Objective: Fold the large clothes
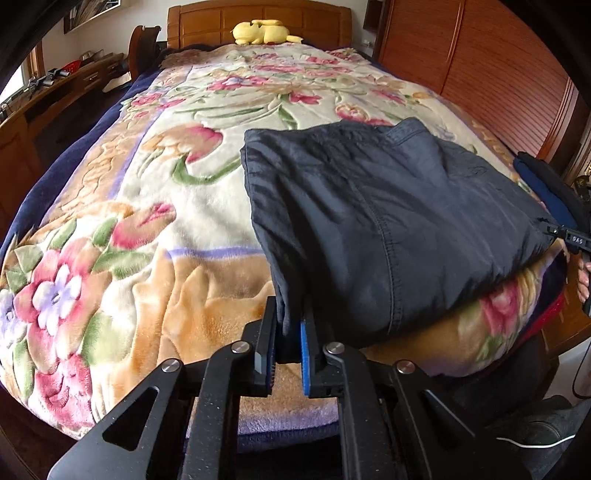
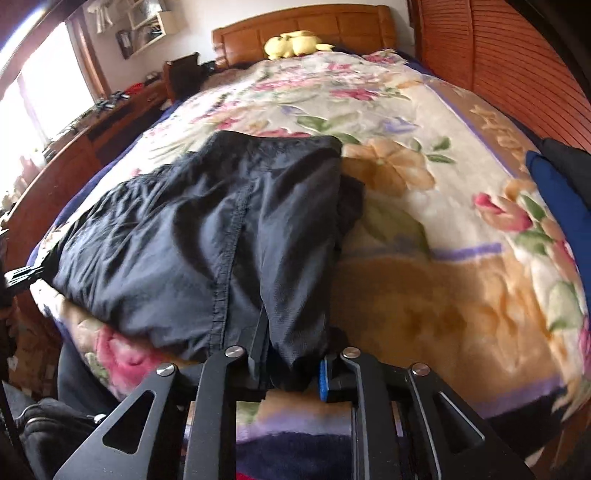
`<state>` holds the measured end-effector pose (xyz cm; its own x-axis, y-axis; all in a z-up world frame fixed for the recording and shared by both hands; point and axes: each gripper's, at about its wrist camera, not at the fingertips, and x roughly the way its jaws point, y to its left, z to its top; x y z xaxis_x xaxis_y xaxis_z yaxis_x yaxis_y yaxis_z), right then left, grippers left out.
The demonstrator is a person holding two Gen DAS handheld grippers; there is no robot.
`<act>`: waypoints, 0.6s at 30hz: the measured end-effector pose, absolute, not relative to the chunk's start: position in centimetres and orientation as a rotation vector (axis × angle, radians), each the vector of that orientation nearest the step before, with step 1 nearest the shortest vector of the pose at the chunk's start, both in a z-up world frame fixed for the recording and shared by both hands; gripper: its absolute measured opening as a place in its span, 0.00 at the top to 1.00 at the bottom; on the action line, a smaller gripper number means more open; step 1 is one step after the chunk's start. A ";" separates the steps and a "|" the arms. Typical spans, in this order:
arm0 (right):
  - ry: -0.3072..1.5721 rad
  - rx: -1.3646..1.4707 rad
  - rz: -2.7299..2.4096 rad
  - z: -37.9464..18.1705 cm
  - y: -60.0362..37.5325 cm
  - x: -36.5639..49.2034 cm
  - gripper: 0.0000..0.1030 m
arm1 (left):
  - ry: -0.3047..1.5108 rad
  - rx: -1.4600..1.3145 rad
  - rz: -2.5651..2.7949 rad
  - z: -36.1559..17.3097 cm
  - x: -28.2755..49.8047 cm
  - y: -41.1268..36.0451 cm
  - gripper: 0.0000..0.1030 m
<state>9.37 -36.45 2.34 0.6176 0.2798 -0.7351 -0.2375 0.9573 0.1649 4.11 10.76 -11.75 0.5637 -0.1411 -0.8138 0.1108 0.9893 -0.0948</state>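
Left wrist view: my left gripper (image 1: 290, 341) clamped on near corner of dark garment (image 1: 388, 221), which lies folded on floral blanket (image 1: 129, 221) at bed's foot | Right wrist view: my right gripper (image 2: 291, 365) pinching garment's (image 2: 207, 229) other near corner; yellow plush toy (image 2: 295, 44) by headboard

A garment (image 1: 373, 221) lies on a blanket (image 1: 166, 206) that covers the bed, near the foot edge, and its near hem hangs over that edge. The left gripper (image 1: 290, 332) pinches its near left corner and the right gripper (image 2: 291, 365) its near right corner. Behind, a plush toy (image 1: 262, 32) rests against the headboard (image 1: 258, 18); a desk (image 2: 88, 125) stands left of the bed.
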 end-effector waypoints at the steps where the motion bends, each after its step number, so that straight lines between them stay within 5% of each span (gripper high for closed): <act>1: 0.856 0.042 0.276 2.6 -36.5 9.8 0.66 | 0.965 -0.035 -0.147 -11.9 4.2 10.7 0.90; 6: 0.816 -0.046 0.200 4.5 -35.3 11.2 0.47 | 0.974 -0.039 -0.147 -12.3 4.6 10.8 0.87; 18: 0.777 -0.107 0.496 4.2 -22.9 19.6 0.49 | 0.988 -0.049 -0.134 -13.0 4.6 10.9 0.84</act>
